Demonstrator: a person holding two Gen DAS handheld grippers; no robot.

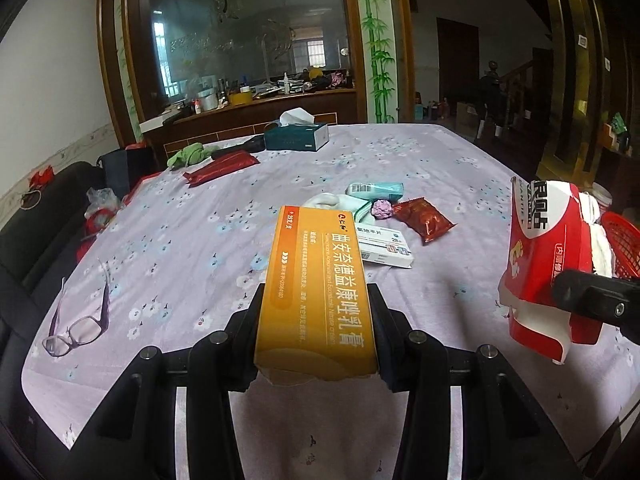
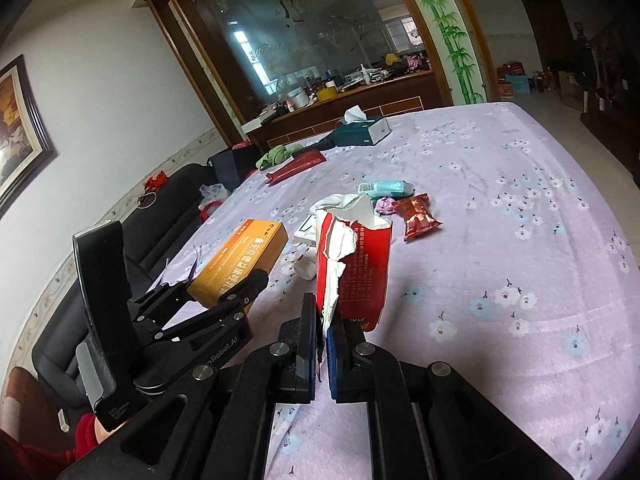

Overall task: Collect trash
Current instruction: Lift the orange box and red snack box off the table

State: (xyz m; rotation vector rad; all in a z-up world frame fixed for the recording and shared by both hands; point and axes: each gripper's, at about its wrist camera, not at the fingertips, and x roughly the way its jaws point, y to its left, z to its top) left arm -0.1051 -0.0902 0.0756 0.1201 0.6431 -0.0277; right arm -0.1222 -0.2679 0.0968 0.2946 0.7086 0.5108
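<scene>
Left gripper [image 1: 316,320], nearest its wrist lens: fingers clamped on the long sides of an orange ointment carton [image 1: 316,280], gripping its near end. Carton is held clear of the table [image 1: 420,160], pointing forward; its near end flap looks torn open.

Right gripper [image 2: 326,320]: fingers nearly together, pinching the bottom edge of a torn red carton [image 2: 354,264], which stands upright above the fingers with white ragged lining showing along its ripped side. In the left view the same carton hangs at the right, close to a red basket [image 1: 622,240] at the table's edge, only partly in frame.

Further out, mid-table, uncollected cluster: white medicine box [image 1: 386,250] lying flat, red snack wrapper [image 1: 426,220], purple crumpled ball [image 1: 382,209], teal packet [image 1: 376,189], white crumpled cloth or tissue [image 1: 332,202]. These touch or overlap one another.

Far left: eyeglasses [image 1: 80,320], well apart from the trash. Far end: teal tissue box [image 1: 296,136], dark red pouch [image 1: 222,168], green cloth [image 1: 190,155].

Handling judgement: both cartons are probably empty, light, thin card. Orange one is stiff enough across its narrow width; grip is sound. Red one is torn and floppy, and an edge pinch may tear further, so take it lower on intact card. Wrapper likely slippery; pinch a crimped end. Basket is the probable drop point.
</scene>
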